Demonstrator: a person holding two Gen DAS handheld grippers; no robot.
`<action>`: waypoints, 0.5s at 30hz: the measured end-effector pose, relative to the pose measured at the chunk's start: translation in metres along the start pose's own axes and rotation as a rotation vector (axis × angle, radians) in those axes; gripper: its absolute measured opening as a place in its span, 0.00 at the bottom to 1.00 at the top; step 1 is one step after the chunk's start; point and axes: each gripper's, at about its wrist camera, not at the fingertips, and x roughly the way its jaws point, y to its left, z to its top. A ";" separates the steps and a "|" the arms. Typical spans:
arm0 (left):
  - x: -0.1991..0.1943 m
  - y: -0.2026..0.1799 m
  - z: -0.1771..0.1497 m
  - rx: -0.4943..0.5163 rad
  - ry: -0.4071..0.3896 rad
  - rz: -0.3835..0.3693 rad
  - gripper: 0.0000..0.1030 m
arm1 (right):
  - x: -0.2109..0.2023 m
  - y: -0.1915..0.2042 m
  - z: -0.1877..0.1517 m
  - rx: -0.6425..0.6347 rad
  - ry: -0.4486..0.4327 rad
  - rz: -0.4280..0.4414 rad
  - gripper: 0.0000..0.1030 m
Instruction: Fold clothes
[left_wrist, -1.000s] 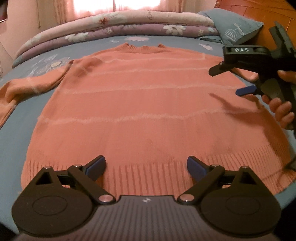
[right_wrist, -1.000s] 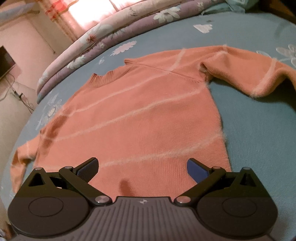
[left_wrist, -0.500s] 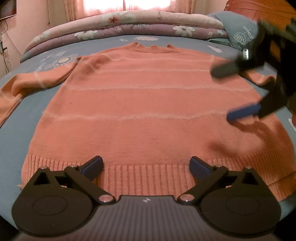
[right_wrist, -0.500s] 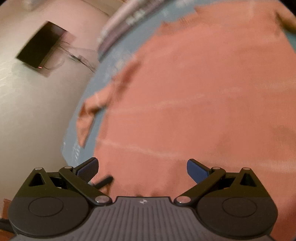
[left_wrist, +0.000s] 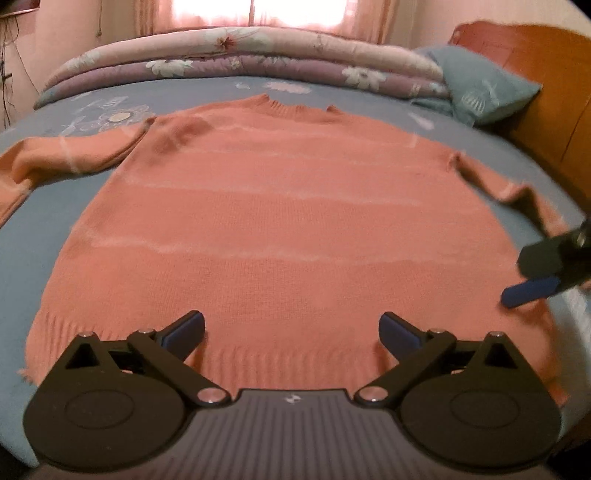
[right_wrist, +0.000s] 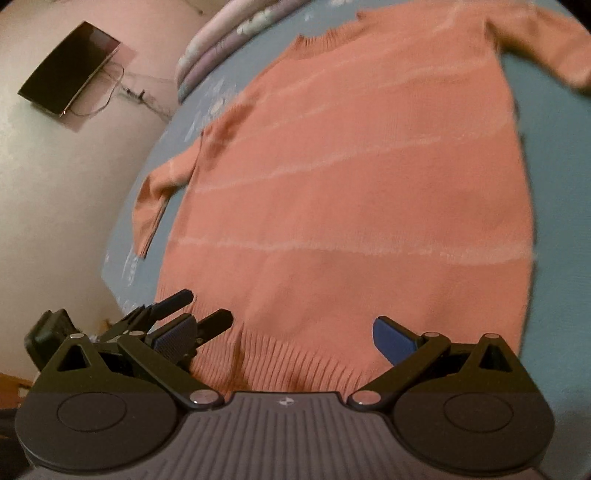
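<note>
An orange knit sweater (left_wrist: 280, 221) with pale stripes lies flat on the blue bedsheet (left_wrist: 44, 229), collar far, ribbed hem near, sleeves spread to both sides. My left gripper (left_wrist: 291, 328) hovers open just above the hem's middle, with nothing between its fingers. In the left wrist view the right gripper (left_wrist: 532, 277) shows at the right edge, above the hem's right corner. My right gripper (right_wrist: 288, 332) is open over the sweater (right_wrist: 362, 192) near its hem. In that view the left gripper (right_wrist: 173, 314) shows at the lower left, by the hem.
Folded floral quilts (left_wrist: 236, 62) and a blue pillow (left_wrist: 484, 88) lie at the bed's far side, with a wooden headboard (left_wrist: 546, 96) at the right. A wall-mounted screen (right_wrist: 70, 66) and trailing cables are at the right wrist view's upper left. The bed's edge drops off beside the left sleeve (right_wrist: 155, 199).
My right gripper swung from above the right shoulder down to the sweater's right hem corner, turning to look across the garment. The left gripper held near the hem, drawing back slightly.
</note>
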 end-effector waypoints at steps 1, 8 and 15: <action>0.002 -0.003 0.006 0.002 -0.012 -0.005 0.97 | -0.002 -0.002 0.002 0.014 -0.016 -0.001 1.00; 0.035 -0.055 0.024 0.142 -0.023 -0.017 0.97 | -0.005 -0.034 0.018 0.217 -0.083 -0.038 1.00; 0.029 -0.067 -0.013 0.175 0.011 0.003 0.98 | -0.002 -0.041 0.023 0.279 -0.098 -0.080 1.00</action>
